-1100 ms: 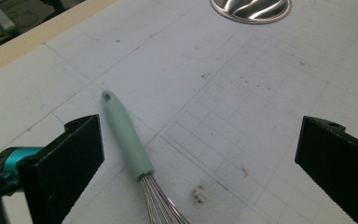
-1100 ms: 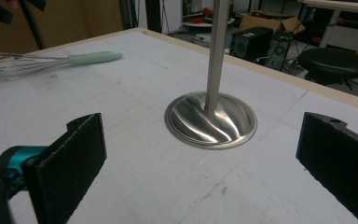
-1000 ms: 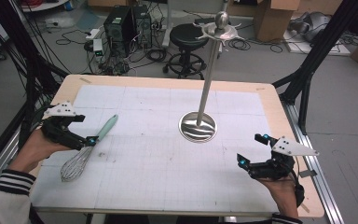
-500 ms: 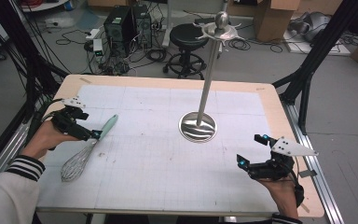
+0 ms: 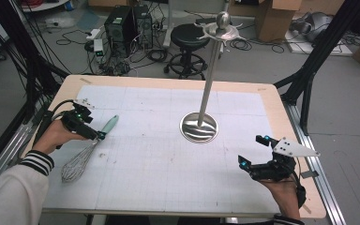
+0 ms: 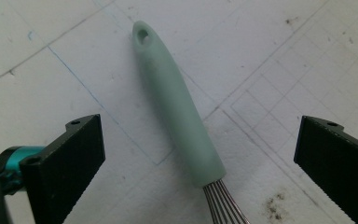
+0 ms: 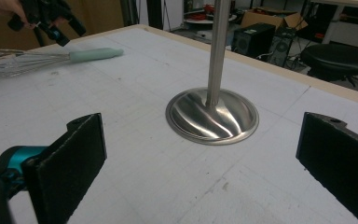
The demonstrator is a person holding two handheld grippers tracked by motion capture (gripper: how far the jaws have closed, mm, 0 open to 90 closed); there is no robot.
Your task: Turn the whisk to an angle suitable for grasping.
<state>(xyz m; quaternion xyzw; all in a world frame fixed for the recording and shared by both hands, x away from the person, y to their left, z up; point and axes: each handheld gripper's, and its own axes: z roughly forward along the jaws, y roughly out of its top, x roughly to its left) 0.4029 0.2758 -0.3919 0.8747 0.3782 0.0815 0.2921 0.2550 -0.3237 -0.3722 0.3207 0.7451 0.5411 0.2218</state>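
Whisk [image 6: 179, 116] lies flat on the table [image 5: 168, 178], its green handle between the two jaws of my left claw [image 5: 96, 133], which is wide open, holding nothing. My right claw [image 5: 253, 152] is open too.

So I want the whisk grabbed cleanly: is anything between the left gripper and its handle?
Nothing visible. The left gripper is open with the whisk handle lying bare on the mat between its jaws, no other object near it.
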